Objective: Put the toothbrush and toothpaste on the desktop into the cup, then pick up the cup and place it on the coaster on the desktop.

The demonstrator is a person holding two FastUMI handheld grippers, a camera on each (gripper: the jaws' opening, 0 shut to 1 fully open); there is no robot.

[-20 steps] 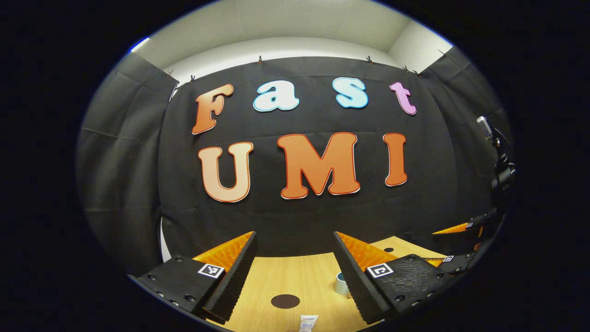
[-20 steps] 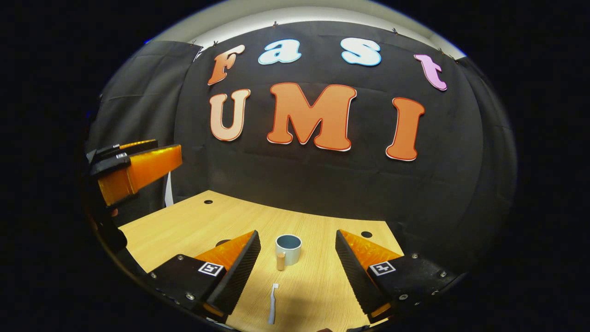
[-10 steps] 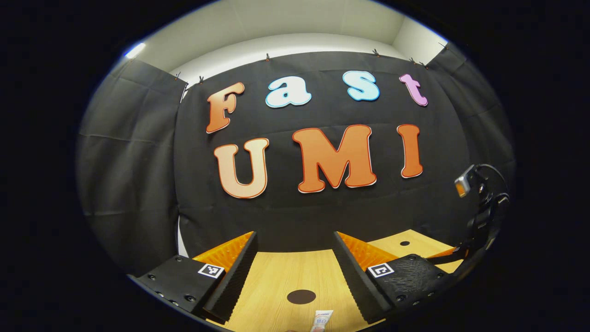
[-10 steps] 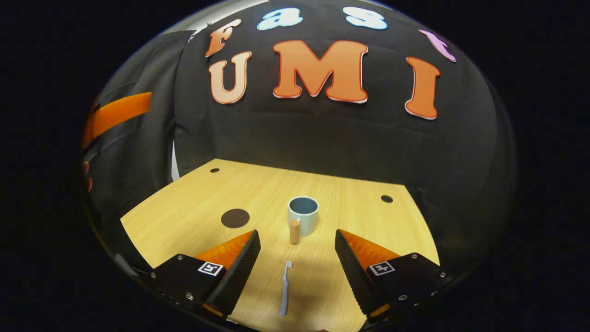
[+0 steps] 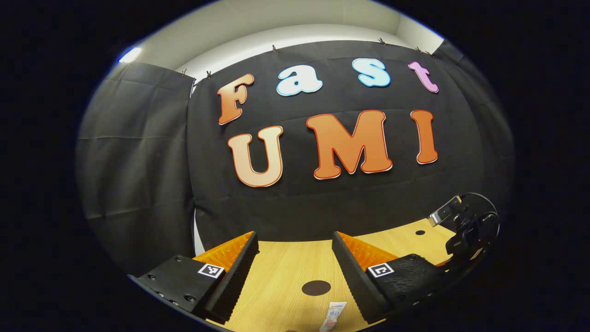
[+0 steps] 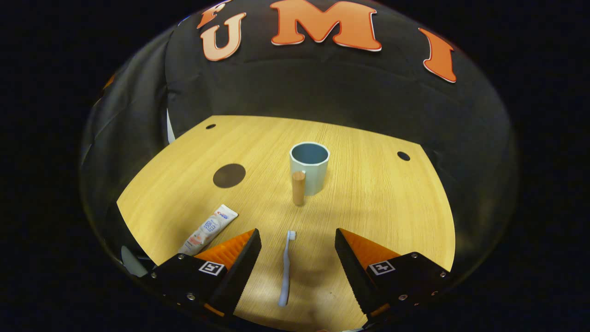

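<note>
In the right gripper view, the right gripper point(image 6: 297, 246) hangs over the near part of the wooden bench point(image 6: 382, 203) with its fingers spread wide and nothing between them. Directly below the gap lies the toothbrush point(image 6: 285, 269), flat on the wood, its bristled head pointing away toward the cup. Off to the left of it, beside the left finger, the toothpaste point(image 6: 208, 229) lies flat at a slant. Farther on stands the cup point(image 6: 309, 167), upright with an open mouth, its wooden handle point(image 6: 298, 187) facing the camera. Left of the cup and well apart from it sits the dark round coaster point(image 6: 229, 175) — bare on top.

In the left gripper view, the left gripper point(image 5: 293, 263) is likewise wide open and holds nothing. The toothpaste point(image 5: 333, 316) shows at the bottom edge near the right finger, and the coaster point(image 5: 316, 287) lies just beyond it. At the far right, part of the other gripper's rig point(image 5: 465, 228) hangs above the bench point(image 5: 281, 276).
</note>
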